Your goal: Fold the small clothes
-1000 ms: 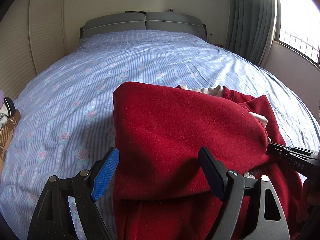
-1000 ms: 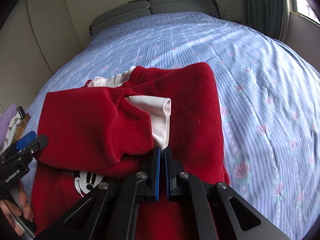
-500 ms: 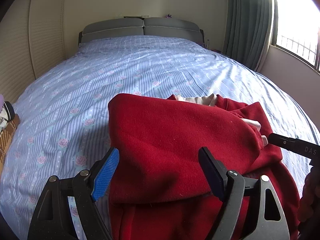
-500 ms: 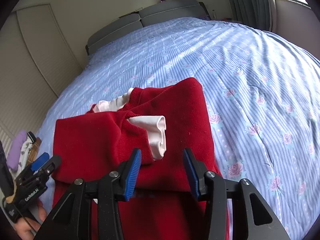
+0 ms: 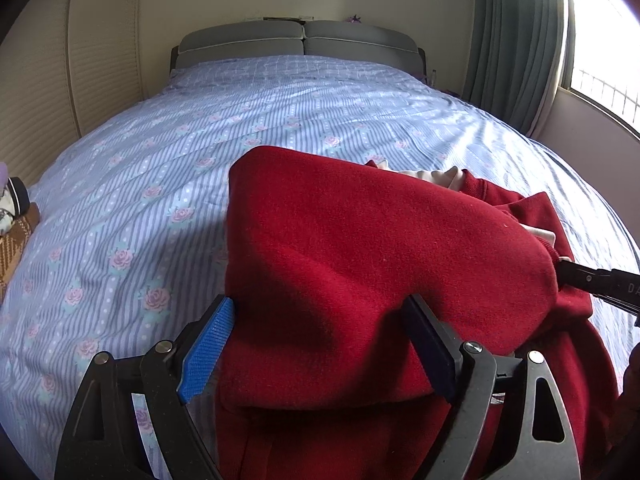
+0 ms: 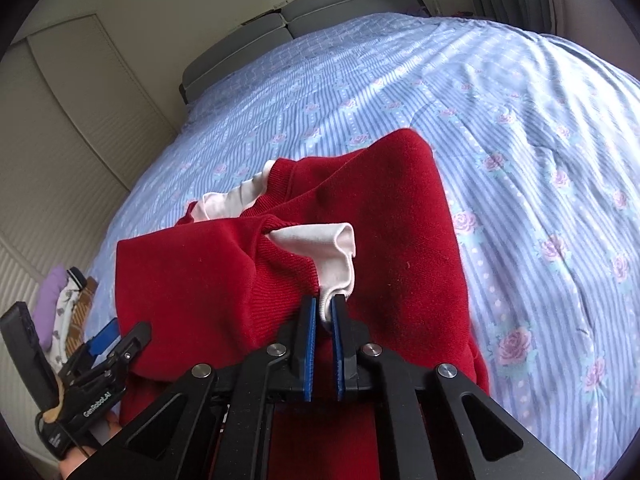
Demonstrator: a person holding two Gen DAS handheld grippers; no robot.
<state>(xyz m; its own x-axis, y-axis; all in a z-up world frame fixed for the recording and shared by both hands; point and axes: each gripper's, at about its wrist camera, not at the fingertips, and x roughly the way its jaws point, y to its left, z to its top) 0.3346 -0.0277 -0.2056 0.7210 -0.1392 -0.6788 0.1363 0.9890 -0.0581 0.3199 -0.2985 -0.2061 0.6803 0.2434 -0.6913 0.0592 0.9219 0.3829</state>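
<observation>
Red sweater (image 6: 408,248) cuff pinched by right hand-held gripper (image 6: 324,312), bedspread (image 6: 540,140) beyond.

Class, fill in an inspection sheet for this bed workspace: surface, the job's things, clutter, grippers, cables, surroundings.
Surface: blue floral striped bedspread, lightly wrinkled.
Job's things: red sweater lying partly folded on the bedspread, sleeve laid across the body; white inner cuff pokes out of the sleeve end.
Clutter: small pile of clothes at the bed's left edge.
Grippers: left gripper, jaws apart, straddling the sweater's near fold; right gripper, jaws closed on the white inner cuff.
Cables: nothing seen.
Surroundings: grey headboard, curtain, window, cream wall panels.
</observation>
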